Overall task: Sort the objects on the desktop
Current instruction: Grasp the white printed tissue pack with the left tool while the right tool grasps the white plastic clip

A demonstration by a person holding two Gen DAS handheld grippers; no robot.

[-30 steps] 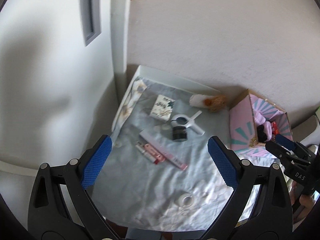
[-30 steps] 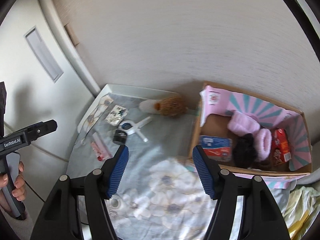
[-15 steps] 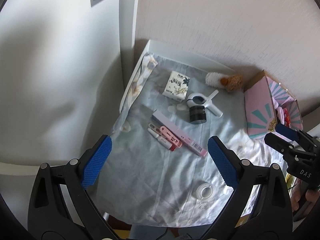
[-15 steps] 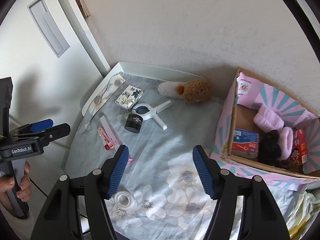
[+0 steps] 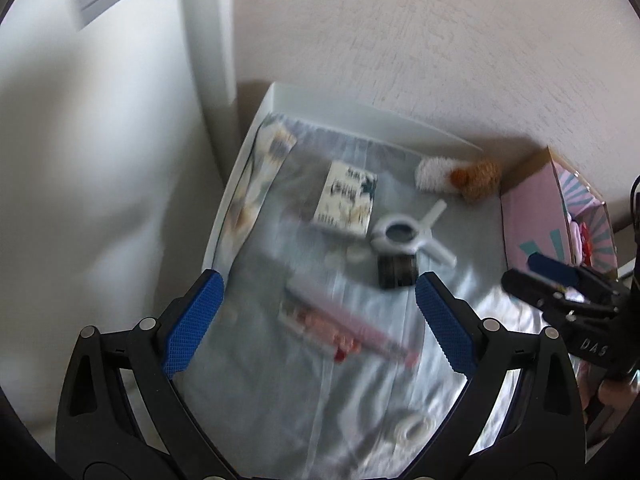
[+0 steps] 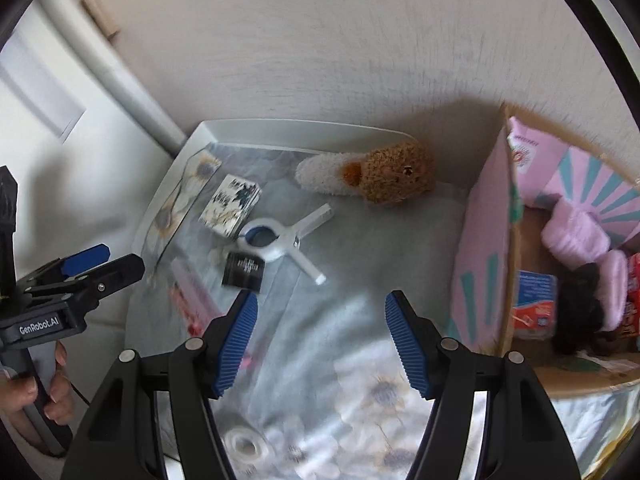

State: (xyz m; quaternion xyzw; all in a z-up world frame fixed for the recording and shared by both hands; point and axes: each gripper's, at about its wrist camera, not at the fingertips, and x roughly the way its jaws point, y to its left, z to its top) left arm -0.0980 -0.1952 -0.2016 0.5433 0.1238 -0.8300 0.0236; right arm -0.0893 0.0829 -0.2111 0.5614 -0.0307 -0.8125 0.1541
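Two grippers over a cloth-covered table (image 6: 328, 344), both angled steeply down, both with jaws standing wide and nothing between the blue pads: left gripper (image 5: 316, 320) at the near left, right gripper (image 6: 320, 340) nearer the middle. Nearest of all, at the near edge of the cloth, a roll of clear tape (image 6: 244, 446). Just beyond, towards the left, a long pink stick (image 5: 352, 324) lying aslant, with small pink and red tubes (image 5: 316, 328) just beside it, all blurred. Farther in, a small black jar (image 6: 243, 271) on its side, touching a white clamp (image 6: 276, 240) with two splayed handles. Left of the clamp and a little farther, a small printed box (image 6: 232, 210), lying flat. Farthest, close to the wall, a brown and white plush toy (image 6: 376, 178). On the right, a pink striped cardboard box (image 6: 484, 256), open at the top, with pink fluffy items (image 6: 576, 236), a black fuzzy thing (image 6: 580, 312) and small packets (image 6: 534, 306) inside. At the far left of the right wrist view, a hand (image 6: 48, 384) around the left gripper's handle.
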